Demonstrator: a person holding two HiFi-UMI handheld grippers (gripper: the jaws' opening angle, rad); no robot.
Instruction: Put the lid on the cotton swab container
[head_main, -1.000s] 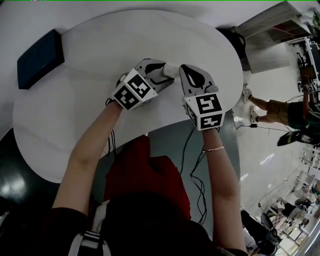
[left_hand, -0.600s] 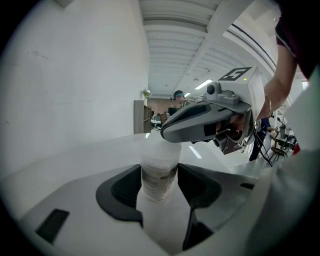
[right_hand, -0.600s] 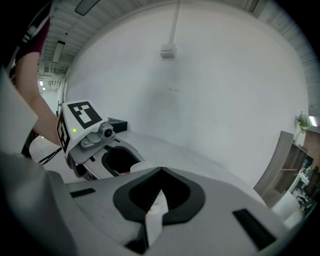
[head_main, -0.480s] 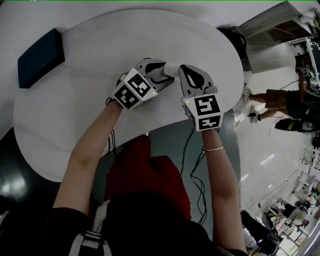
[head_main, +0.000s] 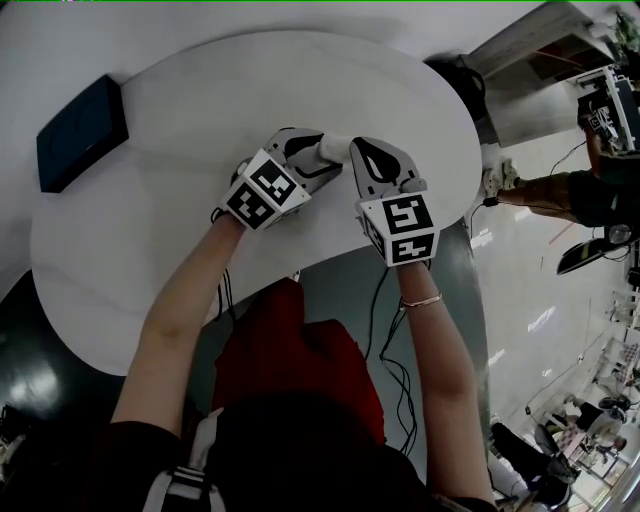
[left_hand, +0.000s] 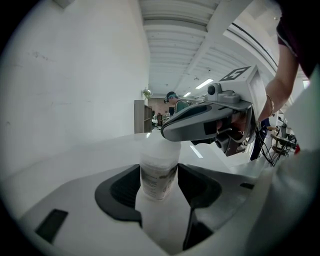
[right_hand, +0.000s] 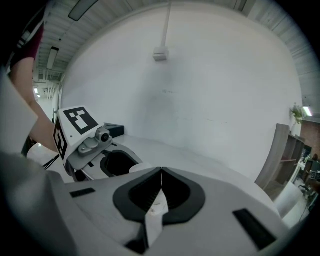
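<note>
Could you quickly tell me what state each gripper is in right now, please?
Left gripper: closed on the cotton swab container, holding it.
Right gripper: closed, jaw tips together; whether it pinches anything cannot be told.

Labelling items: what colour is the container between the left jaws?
The container is translucent white with a printed label; best in left gripper view.

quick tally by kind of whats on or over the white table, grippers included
grippers: 2, left and right
plastic container: 1
dark flat box: 1
total: 4
</note>
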